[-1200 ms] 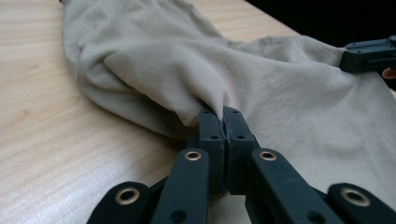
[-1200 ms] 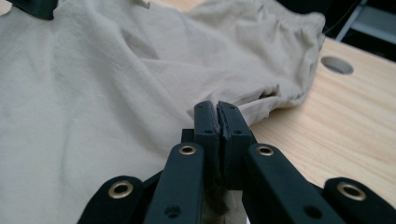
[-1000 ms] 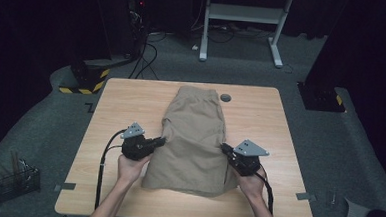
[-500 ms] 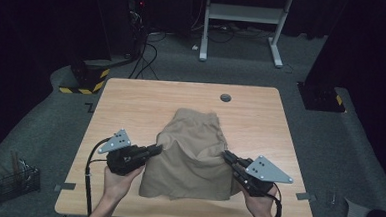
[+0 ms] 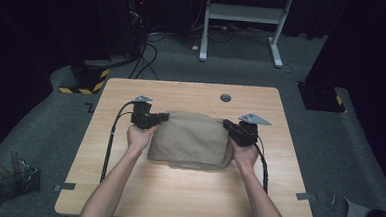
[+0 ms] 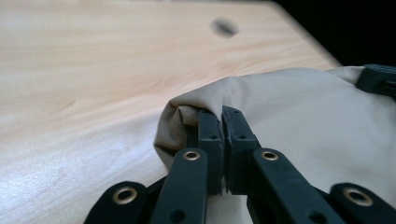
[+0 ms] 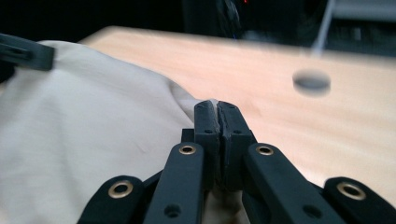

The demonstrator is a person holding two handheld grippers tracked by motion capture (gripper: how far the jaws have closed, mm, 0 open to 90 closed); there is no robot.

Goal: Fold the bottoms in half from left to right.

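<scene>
Cloth now folded farther back

Cloth under the fold: the lower layers of the folded beige garment lie covered by its top layer; what kind of garment it is cannot be told.
Pinched edge, left gripper view: the fabric between the jaws of the left gripper is hidden by them.
Pinched edge, right gripper view: the same at the right gripper.
Table hole: blurred.
Wire basket: contents too small to tell.
Forearms: cut off by the bottom edge.
</scene>
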